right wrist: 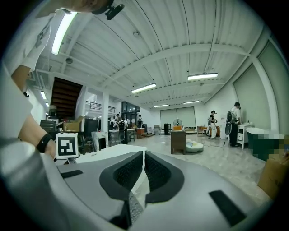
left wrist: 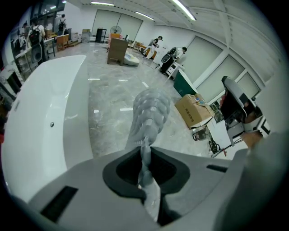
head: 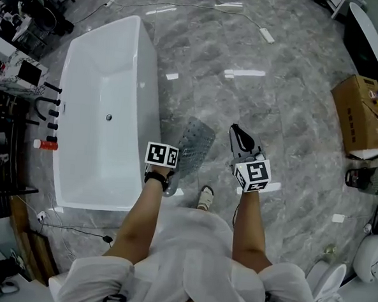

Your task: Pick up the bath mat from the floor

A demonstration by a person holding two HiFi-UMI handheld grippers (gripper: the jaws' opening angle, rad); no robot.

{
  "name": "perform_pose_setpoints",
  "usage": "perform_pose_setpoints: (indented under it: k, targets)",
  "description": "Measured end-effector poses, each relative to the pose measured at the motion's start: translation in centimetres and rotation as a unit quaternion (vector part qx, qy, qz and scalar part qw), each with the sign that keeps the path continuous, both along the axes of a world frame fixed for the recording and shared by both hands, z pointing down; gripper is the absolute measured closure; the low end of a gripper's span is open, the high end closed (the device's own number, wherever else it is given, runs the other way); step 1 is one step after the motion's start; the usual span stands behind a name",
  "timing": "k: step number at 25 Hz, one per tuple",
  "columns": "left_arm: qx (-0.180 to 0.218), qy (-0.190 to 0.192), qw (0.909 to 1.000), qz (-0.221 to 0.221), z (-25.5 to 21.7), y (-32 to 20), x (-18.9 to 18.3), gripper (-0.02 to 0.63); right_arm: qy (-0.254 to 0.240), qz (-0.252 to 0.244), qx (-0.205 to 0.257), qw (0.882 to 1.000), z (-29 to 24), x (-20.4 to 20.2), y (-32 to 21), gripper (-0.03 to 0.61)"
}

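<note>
The bath mat (head: 198, 140), translucent grey and covered in bumps, is off the floor and sticks out over the grey marble beside the white bathtub (head: 150, 81). My left gripper (head: 180, 155) is shut on its near edge. In the left gripper view the mat (left wrist: 149, 113) runs forward from between the closed jaws of the left gripper (left wrist: 144, 150), and the bathtub (left wrist: 40, 99) lies to the left. My right gripper (head: 237, 132) hangs a little to the right of the mat, apart from it. In its own view the right gripper (right wrist: 143, 154) has its tips together, with nothing clearly held.
A cardboard box (head: 360, 116) stands at the right and a toilet (head: 325, 280) at the lower right. Black tap fittings (head: 49, 107) line the tub's left side. A power strip (head: 267, 35) and cable lie on the far floor. My sandalled foot (head: 205, 196) is below the mat.
</note>
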State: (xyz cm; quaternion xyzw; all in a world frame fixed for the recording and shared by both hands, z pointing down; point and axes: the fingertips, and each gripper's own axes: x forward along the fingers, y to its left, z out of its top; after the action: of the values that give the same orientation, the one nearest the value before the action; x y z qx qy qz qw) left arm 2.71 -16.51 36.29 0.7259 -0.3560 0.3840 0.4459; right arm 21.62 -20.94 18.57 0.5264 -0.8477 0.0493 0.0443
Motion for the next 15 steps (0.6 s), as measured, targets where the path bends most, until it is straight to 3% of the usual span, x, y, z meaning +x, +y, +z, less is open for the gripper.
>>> perform_pose_setpoints:
  k: [15]
  targets:
    - [0.020,0.013,0.9997,0.004,-3.3,-1.7,-3.7,0.572,0.008,0.061,0.034,0.998,-5.5,-0.3,-1.2,0.551]
